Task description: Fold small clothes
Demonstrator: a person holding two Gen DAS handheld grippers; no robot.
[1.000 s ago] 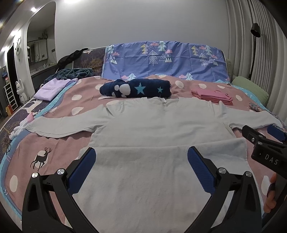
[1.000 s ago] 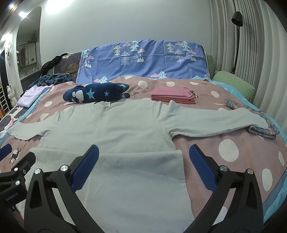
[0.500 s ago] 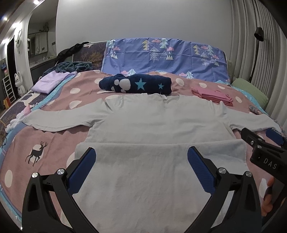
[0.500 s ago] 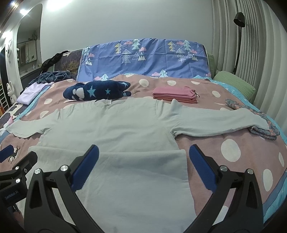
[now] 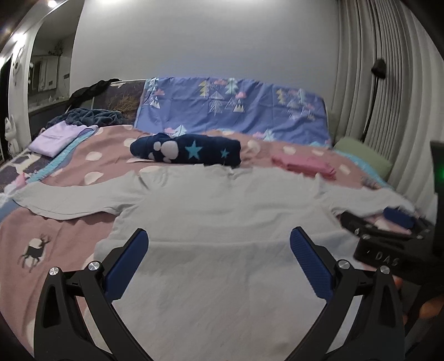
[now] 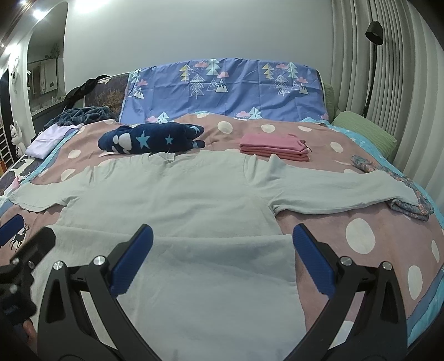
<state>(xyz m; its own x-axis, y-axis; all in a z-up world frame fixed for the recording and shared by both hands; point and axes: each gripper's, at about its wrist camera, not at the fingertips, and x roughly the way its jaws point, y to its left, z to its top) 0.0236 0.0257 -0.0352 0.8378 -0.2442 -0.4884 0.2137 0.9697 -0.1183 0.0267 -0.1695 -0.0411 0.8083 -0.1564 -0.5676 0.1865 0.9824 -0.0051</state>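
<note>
You face a plain pale wall [image 6: 194, 30] behind the bed [image 6: 327, 222] (pink spotted cover). Blue tree-print sheet [image 6: 227, 89] drapes the headboard. Ribbed pale curtains [image 6: 402, 91] fill your right side, black floor lamp [image 6: 373, 36] before them. Ceiling spots [image 6: 38, 7] glare top left, above an arched alcove [image 6: 44, 69].

Grey shirt [image 6: 172, 200] hem folded up, sleeves spread
</note>
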